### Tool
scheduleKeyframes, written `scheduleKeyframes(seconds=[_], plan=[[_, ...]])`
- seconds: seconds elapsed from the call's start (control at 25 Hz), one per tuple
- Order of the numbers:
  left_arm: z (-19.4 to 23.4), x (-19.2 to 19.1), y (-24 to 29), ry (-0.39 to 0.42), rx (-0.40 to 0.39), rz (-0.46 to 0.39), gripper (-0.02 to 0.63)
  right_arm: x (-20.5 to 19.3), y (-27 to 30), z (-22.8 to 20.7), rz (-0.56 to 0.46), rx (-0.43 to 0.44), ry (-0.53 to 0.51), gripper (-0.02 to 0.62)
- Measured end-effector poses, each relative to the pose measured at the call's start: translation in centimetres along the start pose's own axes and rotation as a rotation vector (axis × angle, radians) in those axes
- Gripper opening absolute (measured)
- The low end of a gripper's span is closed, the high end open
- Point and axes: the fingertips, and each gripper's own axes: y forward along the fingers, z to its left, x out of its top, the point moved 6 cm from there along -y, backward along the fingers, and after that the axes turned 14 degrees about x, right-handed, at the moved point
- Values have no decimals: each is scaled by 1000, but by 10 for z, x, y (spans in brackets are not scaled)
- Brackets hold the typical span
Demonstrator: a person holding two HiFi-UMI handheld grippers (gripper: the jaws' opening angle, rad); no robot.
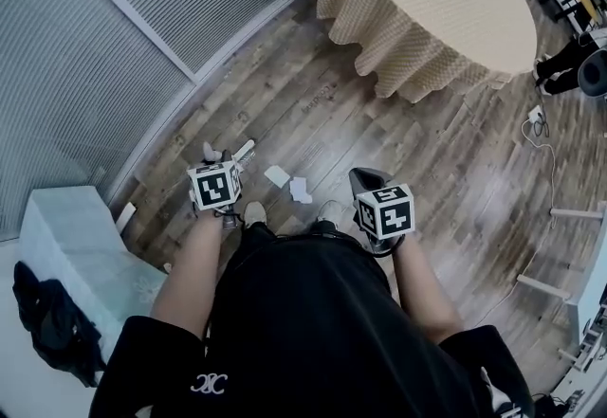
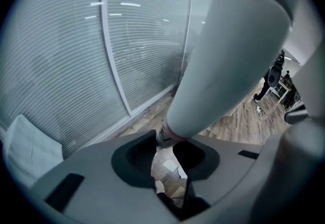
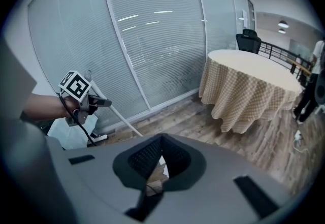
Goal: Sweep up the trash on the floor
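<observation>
Two white paper scraps (image 1: 277, 176) (image 1: 300, 189) lie on the wooden floor just ahead of my feet. My left gripper (image 1: 226, 158) is shut on a thick pale broom handle (image 2: 228, 60), which fills the left gripper view and narrows between the pads. From the right gripper view, that left gripper (image 3: 99, 101) holds a thin white pole (image 3: 124, 120) slanting down toward the floor. My right gripper (image 1: 365, 181) hovers right of the scraps; its dark pads meet at the tips (image 3: 161, 147), and nothing shows between them. The broom's head is hidden.
A round table with a checked cloth (image 1: 436, 9) stands ahead on the right. The blind-covered glass wall (image 1: 114, 46) runs along the left, with a white cabinet (image 1: 66, 236) and a dark garment (image 1: 47, 321) beside it. A cable (image 1: 536, 118) and a standing person (image 1: 569, 61) are far right.
</observation>
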Motion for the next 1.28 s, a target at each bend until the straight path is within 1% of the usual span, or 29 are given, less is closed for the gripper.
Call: scheduleKeyframes(seconds=[0.32,0.52,0.68,0.8,0.88,1.0,1.16,1.28], plan=[[-30,11,-6,32,-84,3,100,1,-3,0,-11,-13,9,12],[-44,10,-12,21,-145,10,100,-6,-8,2,-18,-28,28,12],[-49,11,-15,24,-162,2,99,-12,-10,2,-27,-44,39,12],[-48,15,-20,22,-162,-13,94,-11,-14,3,-55,-56,39,12],[-47,16,-27,23,-167,-40,91,-10,-17,4,-79,-61,37,12],[-49,23,-40,45,-185,-108,87,-5,-20,5,-124,-56,26,12],[-57,43,-64,100,-234,-230,86,11,-23,12,-209,-25,-26,12],[-63,58,-88,134,-276,-346,86,24,-24,19,-266,-22,-67,12]])
